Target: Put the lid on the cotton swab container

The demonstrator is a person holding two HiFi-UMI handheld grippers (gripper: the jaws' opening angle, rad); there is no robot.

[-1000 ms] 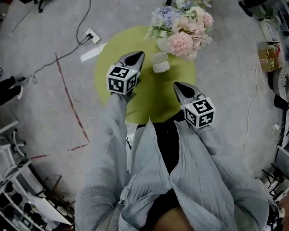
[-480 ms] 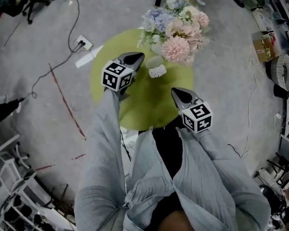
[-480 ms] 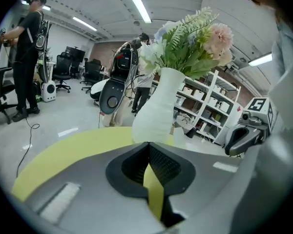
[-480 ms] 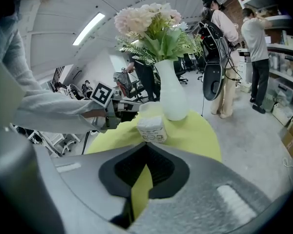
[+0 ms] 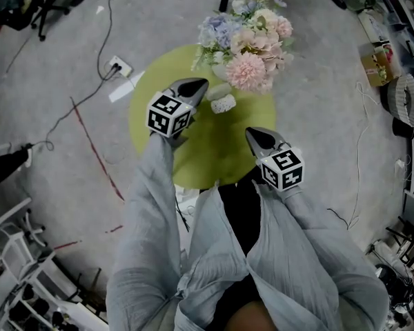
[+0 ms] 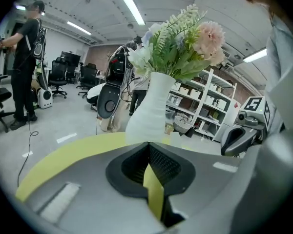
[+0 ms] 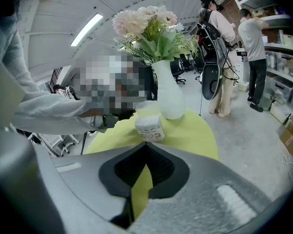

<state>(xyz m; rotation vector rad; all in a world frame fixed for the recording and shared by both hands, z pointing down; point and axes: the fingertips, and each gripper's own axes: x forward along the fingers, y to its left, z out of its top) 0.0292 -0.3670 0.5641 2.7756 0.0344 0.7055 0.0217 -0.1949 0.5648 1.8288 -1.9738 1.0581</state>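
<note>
Meeting tip to tip, both pairs of jaws closed, empty, left gripper (image 5: pixel 196 88) near cotton swab container (image 5: pixel 223 103), right gripper (image 5: pixel 255 135) further back, container upright on round yellow-green table (image 5: pixel 214 154), flower vase (image 7: pixel 168 96) just behind.

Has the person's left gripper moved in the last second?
Yes, slightly: the left gripper has edged right, nearer the small white cotton swab container standing on the round yellow-green table.
</note>
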